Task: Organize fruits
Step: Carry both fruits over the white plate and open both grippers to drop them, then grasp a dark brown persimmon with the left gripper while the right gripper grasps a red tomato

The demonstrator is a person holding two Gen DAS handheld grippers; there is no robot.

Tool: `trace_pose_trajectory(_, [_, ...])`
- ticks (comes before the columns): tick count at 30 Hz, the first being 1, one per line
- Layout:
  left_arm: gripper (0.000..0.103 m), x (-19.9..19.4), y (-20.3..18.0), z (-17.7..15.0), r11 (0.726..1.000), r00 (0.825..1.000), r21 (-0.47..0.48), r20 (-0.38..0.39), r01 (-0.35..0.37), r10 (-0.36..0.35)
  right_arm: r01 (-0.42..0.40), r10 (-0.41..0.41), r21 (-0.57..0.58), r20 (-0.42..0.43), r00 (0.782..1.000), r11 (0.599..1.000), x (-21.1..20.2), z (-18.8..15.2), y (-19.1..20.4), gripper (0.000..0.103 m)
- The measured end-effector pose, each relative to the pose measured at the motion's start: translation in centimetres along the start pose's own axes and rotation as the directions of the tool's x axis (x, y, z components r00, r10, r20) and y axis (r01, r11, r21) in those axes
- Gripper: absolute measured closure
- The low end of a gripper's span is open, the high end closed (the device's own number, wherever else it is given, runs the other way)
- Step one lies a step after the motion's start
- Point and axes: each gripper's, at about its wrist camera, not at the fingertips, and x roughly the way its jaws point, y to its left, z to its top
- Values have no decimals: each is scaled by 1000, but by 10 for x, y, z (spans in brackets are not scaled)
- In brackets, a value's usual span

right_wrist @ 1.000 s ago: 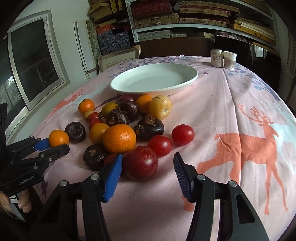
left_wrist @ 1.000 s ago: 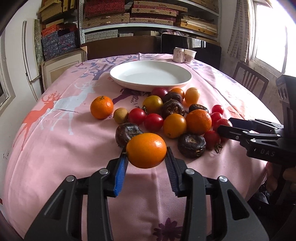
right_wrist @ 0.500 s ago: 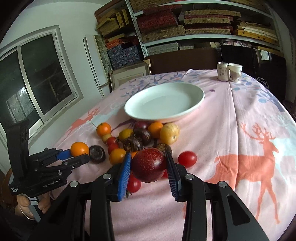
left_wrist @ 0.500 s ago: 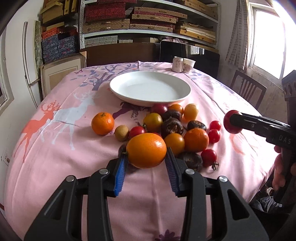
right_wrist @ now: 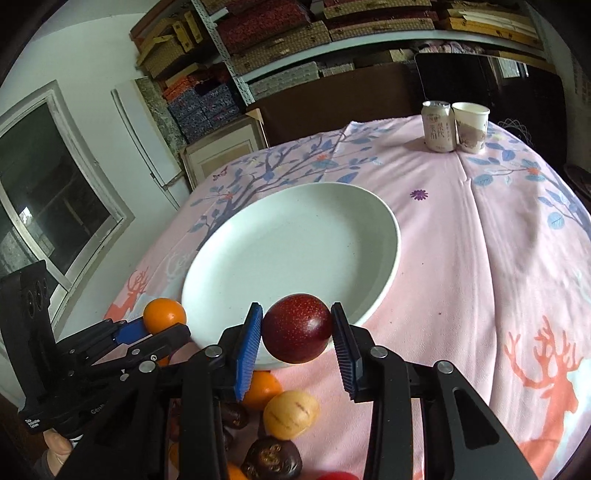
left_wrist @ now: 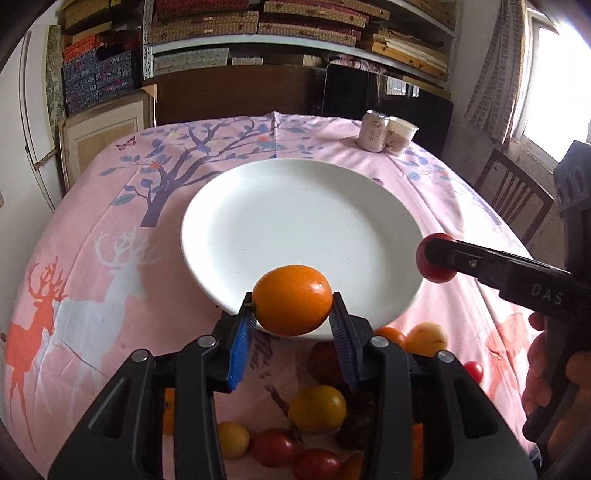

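My left gripper [left_wrist: 291, 300] is shut on an orange [left_wrist: 291, 295], held in the air over the near rim of the white plate [left_wrist: 295, 221]. My right gripper [right_wrist: 296, 314] holds a dark red speckled fruit [right_wrist: 297, 334] between its blue pads just above the plate's [right_wrist: 291, 251] near edge; its jaws are opening slightly, with the fruit touching both pads. Each view shows the other gripper at its side: the right gripper [left_wrist: 432, 260] with the red fruit, the left gripper [right_wrist: 162, 326] with the orange. The remaining fruit heap [left_wrist: 317, 408] lies on the pink cloth under both grippers.
A drink can [left_wrist: 375, 131] and a paper cup [left_wrist: 400, 136] stand at the table's far edge. A wooden chair [left_wrist: 513, 192] is to the right of the table. Stacked shelves [left_wrist: 295, 22] fill the back wall. A person's hand [left_wrist: 554, 369] grips the right handle.
The right gripper closed on the dark red fruit and lifted it off the cloth. Both grippers then moved forward from the heap to the plate's near rim, each carrying its fruit.
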Motion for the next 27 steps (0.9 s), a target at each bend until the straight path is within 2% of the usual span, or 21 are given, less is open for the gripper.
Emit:
trace_pose_trajectory(1, [64, 6, 2, 2, 1000, 1000, -5, -12, -4, 4, -10, 10, 10, 2, 1000, 1000, 1, 0, -1, 60])
trace_pose_trajectory(2, [62, 9, 6, 4, 1000, 1000, -19, -12, 2, -3, -12, 12, 15, 12, 1000, 1000, -1, -1, -1, 50])
trace_pose_trajectory(3, [59, 9, 9, 4, 1000, 1000, -28, -7, 9, -9, -2, 2, 9, 30, 1000, 1000, -6, -2, -1, 46])
trace_pose_trajectory(5, [36, -1, 12, 3, 999, 999, -33, 32, -10, 11, 18, -17, -19, 56, 998, 1000, -18, -4, 3, 46])
trace_pose_trajectory(7, [30, -19, 12, -3, 999, 997, -24, 74, -22, 24, 29, -26, -36, 82, 996, 999, -32, -8, 5, 46])
trace_pose_trajectory(10, [30, -47, 10, -20, 1000, 995, 0, 99, -20, 20, 34, -28, -56, 110, 994, 998, -52, -25, 4, 46])
trace_pose_trajectory(13, [30, -71, 7, -53, 998, 995, 46, 98, -35, 31, 49, -41, -51, 140, 989, 998, -68, -52, -6, 42])
trace_pose_trajectory(18, [30, -91, 8, -115, 994, 998, 101, 45, -39, 35, 36, -35, -1, 142, 989, 999, -74, -93, -34, 42])
trace_pose_trajectory(21, [41, -88, 8, -141, 990, 998, 130, -4, -57, 58, 25, -29, 38, 111, 993, 999, -68, -102, -48, 42])
trace_pose_trajectory(23, [53, -81, 10, -149, 990, 997, 129, -35, -59, 64, 10, -15, 40, 138, 990, 999, -72, -103, -49, 41])
trace_pose_trajectory(27, [56, -68, 8, -145, 990, 996, 119, -43, -70, 76, 12, -14, 19, 125, 992, 1000, -70, -105, -42, 41])
